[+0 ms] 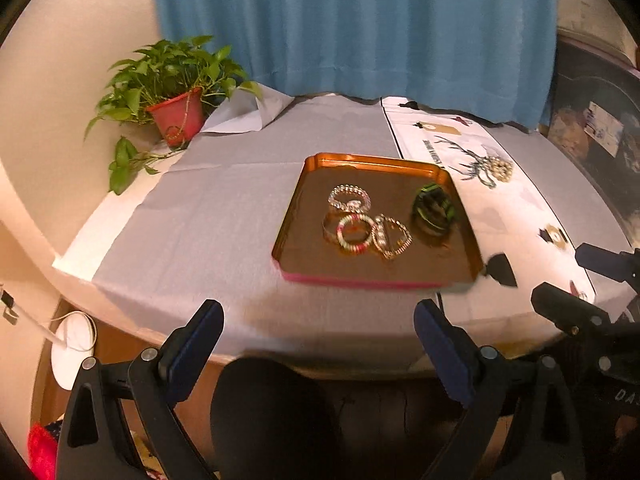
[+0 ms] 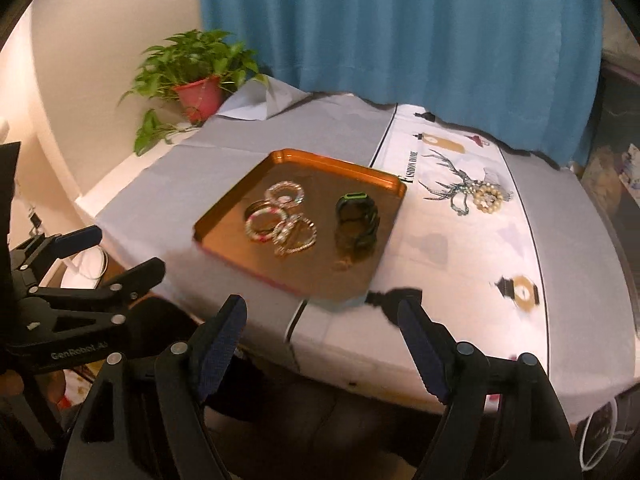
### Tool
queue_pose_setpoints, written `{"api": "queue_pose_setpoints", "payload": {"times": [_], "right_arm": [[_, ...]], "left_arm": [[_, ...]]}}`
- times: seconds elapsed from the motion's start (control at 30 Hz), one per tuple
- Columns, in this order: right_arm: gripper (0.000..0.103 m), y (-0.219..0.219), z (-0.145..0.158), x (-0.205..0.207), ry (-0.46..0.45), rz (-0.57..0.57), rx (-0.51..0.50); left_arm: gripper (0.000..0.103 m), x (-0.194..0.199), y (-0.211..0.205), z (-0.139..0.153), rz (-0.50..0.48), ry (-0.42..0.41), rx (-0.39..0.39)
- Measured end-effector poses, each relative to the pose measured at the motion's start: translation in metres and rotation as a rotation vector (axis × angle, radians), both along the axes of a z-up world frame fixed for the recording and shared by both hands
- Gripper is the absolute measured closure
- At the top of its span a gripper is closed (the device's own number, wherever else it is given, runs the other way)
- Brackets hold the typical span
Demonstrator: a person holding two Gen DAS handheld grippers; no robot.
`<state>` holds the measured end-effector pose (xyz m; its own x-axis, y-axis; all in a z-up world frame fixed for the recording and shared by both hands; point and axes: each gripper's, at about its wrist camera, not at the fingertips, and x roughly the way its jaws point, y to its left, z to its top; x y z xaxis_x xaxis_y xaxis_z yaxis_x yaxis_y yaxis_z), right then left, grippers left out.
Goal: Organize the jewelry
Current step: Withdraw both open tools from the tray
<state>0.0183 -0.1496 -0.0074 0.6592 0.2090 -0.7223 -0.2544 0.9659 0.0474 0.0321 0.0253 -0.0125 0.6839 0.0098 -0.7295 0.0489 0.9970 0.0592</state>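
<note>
Judging by the layout, most bracelets [image 2: 280,220] lay on the tray [image 2: 224,216]; a pearl bracelet [image 2: 487,198] remained outside. Both claws, left gripper [image 1: 319,332] and right gripper [image 2: 322,328], hung released, empty.

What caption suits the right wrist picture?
Open tongs face an orange tray of bracelets; pearls lie outside.

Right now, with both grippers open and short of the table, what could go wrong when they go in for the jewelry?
1. The bracelets in the tray overlap in a cluster, so lifting one may drag its neighbours.
2. The tray's near corner sits close to the table edge; a nudge could push it off.
3. The pearl bracelet lies apart on the printed cloth and could be missed.
</note>
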Motion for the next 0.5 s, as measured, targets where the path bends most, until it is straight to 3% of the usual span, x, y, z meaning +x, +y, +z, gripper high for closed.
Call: {"api": "queue_pose_setpoints", "payload": {"times": [0.17,0.5], "right_arm": [[0.024,0.0,0.01,-0.035,-0.031,0.005,-0.01],[0.024,-0.004,0.023,-0.061,-0.069,-0.003,-0.005]], "left_arm": [[0.008,-0.029,-0.004,0.011,-0.008,-0.032,0.018],[0.008,-0.056,-0.009,0.028,-0.01,-0.087,0.022]]}}
